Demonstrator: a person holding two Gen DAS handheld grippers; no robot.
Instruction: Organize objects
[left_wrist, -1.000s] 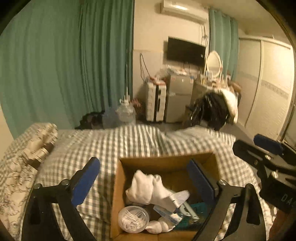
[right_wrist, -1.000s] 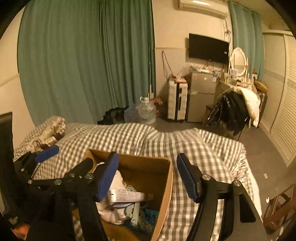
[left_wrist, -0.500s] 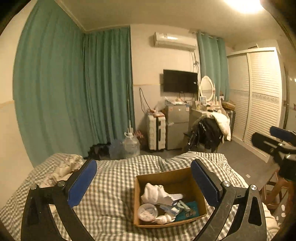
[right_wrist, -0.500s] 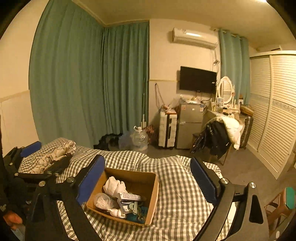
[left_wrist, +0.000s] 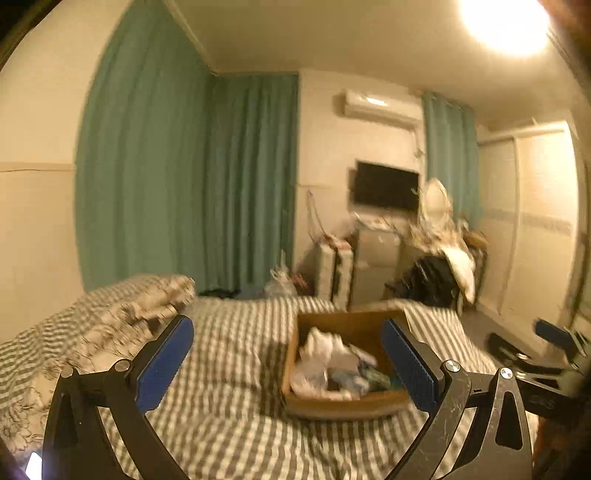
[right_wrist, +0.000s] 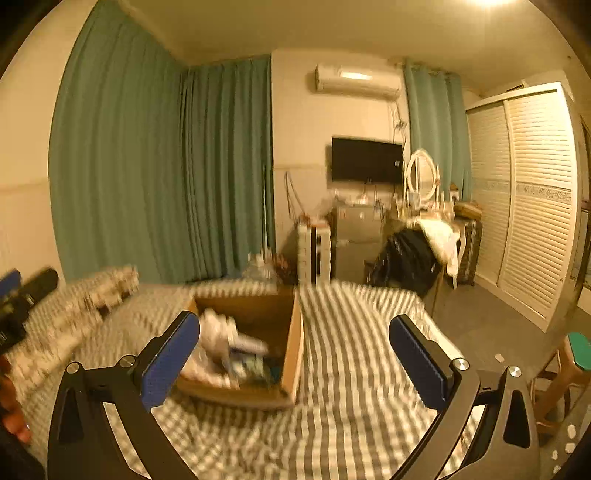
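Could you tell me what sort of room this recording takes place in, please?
Most likely a bedroom: a bed with a checked cover, a louvred wardrobe, and a dressing table with an oval mirror.

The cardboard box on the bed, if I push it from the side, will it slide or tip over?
The cardboard box would probably slide rather than tip: it looks low and wide. The checked bedcover is soft and wrinkled, so it may drag and bunch. The open top and thin walls could flex, and the loosely piled white cloth inside might shift.
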